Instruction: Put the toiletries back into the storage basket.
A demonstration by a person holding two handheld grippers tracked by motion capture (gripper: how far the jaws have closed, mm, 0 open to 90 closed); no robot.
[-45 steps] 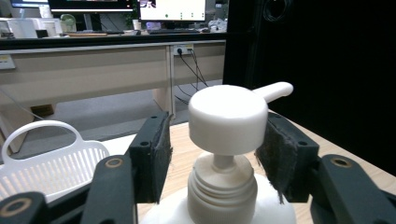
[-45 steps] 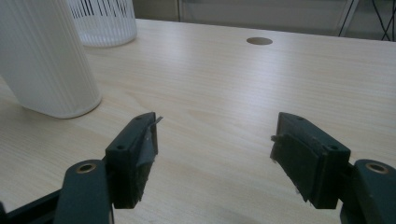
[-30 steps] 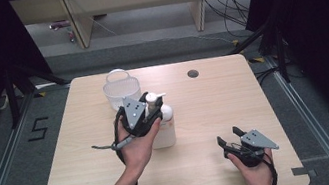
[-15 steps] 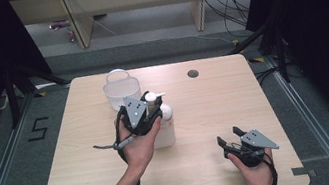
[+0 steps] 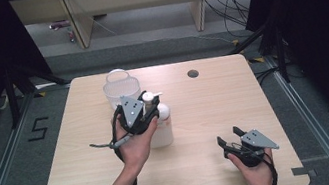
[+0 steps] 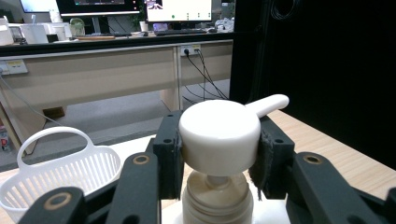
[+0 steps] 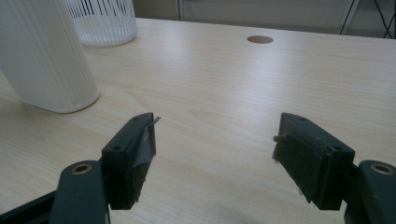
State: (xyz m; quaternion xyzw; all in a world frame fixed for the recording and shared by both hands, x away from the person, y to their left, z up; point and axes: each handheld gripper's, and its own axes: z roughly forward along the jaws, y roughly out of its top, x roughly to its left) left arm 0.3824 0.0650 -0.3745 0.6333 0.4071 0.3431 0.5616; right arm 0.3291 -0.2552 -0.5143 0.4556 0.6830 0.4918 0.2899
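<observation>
Dark curtains flank a grey floor on which stands a pale wooden table (image 5: 207, 116), seen first from the high view. Landmark: white pump bottle (image 5: 160, 123), upright left of the table's centre. White slatted basket (image 5: 122, 87) with a hoop handle, just beyond the bottle on its left, toward the far edge. Round cable hole (image 5: 193, 73) in the tabletop, beyond and to the right of the bottle. Left gripper (image 5: 147, 106), held in the left hand (image 5: 136, 145), sits at the bottle's top, jaws on either side of the pump head. Right gripper (image 5: 228, 137), in the right hand (image 5: 254, 171), well apart from the bottle toward the near right corner, jaws spread. Left gripper view: left gripper (image 6: 219, 140) closed narrowly on the round white pump head (image 6: 219, 135), both black pads touching its sides, spout pointing away to the right; basket (image 6: 60, 172) low at left behind. Right gripper view: right gripper (image 7: 215, 144) wide apart, holding nothing, bare tabletop (image 7: 224, 93) between the jaws; ribbed bottle body (image 7: 44, 56) at upper left, basket (image 7: 102, 21) behind it, cable hole (image 7: 260, 39) farther off.
</observation>
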